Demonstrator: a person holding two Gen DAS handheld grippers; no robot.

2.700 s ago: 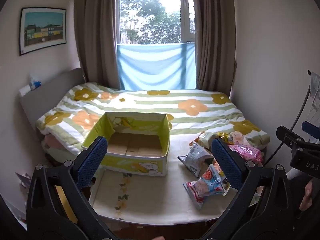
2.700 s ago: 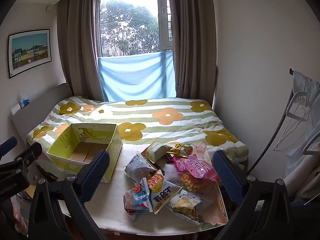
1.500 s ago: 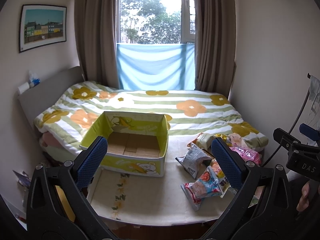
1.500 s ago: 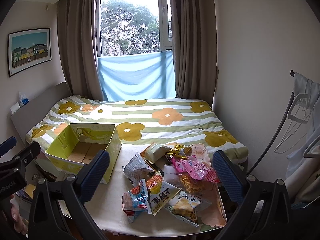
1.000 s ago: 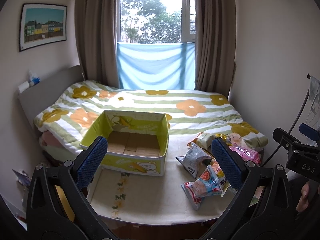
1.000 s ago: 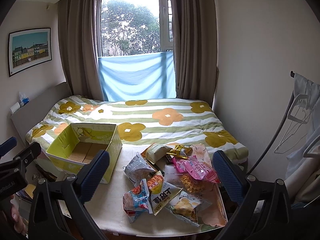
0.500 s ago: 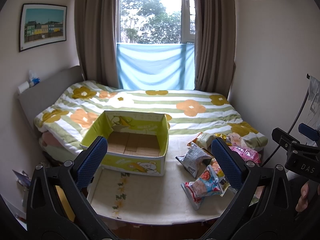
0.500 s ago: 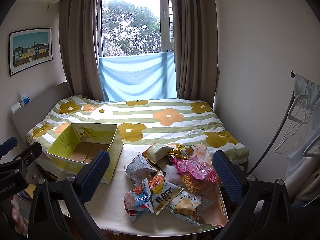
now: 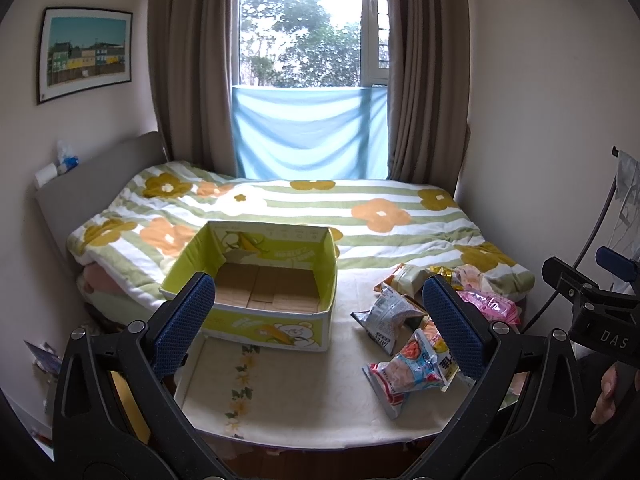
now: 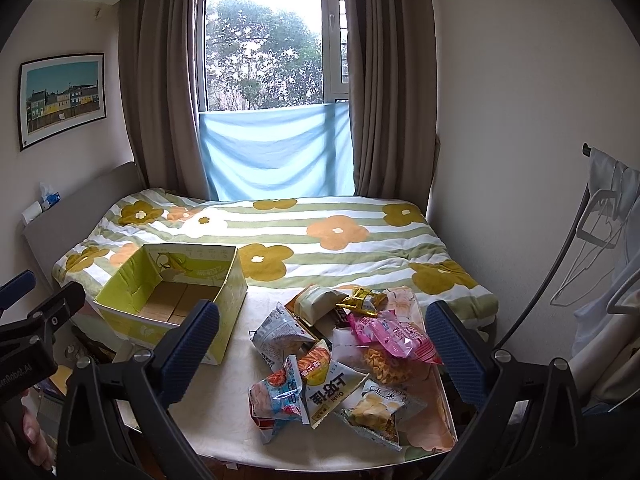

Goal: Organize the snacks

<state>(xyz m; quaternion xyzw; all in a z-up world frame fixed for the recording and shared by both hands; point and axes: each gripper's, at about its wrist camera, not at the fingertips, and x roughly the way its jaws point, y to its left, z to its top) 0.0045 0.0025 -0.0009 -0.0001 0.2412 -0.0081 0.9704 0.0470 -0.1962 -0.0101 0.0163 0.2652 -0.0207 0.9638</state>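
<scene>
A yellow-green cardboard box stands open and empty on the left of a small white table. A heap of snack bags lies on the table's right side: a grey bag, a pink bag, a blue-red bag and several more. My left gripper hangs open in front of the table, with nothing between its blue pads. My right gripper is open too, back from the heap. Each gripper shows at the edge of the other's view.
A bed with a striped flower quilt runs behind the table up to the window and curtains. Walls close in on both sides. A clothes rack with hangers stands at the right. A person's hand holds the right gripper.
Both views have shifted only slightly. Nothing on the table has moved, and both grippers have stayed open.
</scene>
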